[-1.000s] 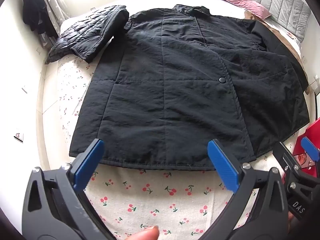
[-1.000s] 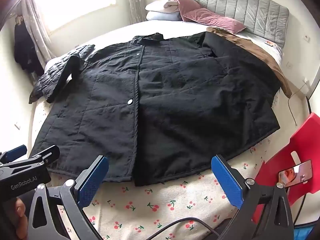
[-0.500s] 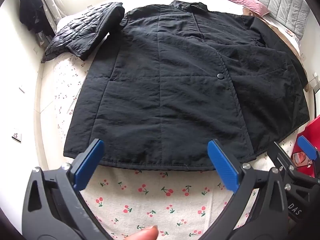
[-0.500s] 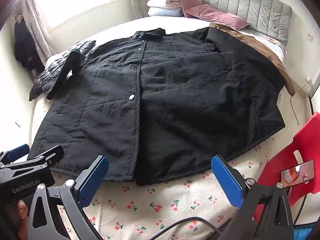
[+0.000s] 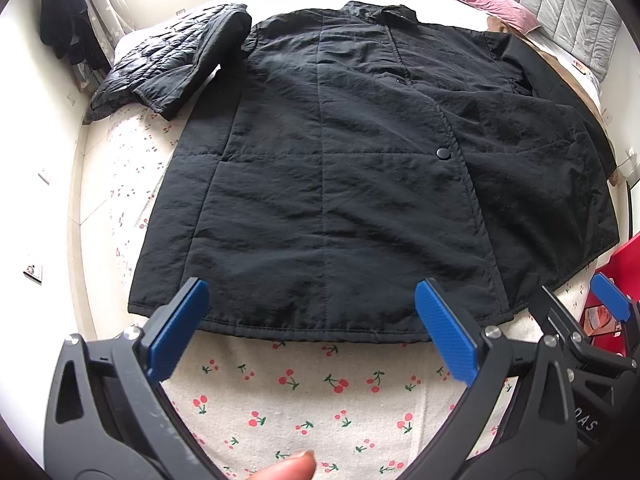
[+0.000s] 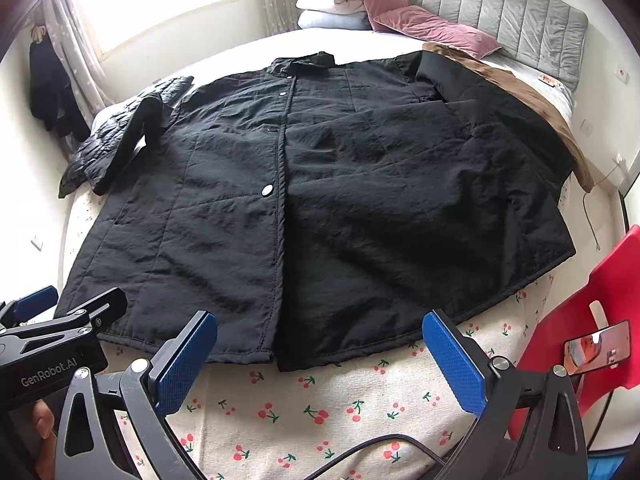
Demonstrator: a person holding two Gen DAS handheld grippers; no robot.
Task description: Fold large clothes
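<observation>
On cherry-print bedsheet (image 6: 320, 408): black coat (image 6: 320, 200).

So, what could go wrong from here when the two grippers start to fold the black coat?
1. The quilted jacket lies against the black coat at its far left shoulder, so a sleeve fold there may drag it along.
2. The coat's right side hangs past the bed edge near the red chair; it could slide off when lifted.
3. Left gripper and right gripper are open and close together at the hem, so they may bump.
</observation>
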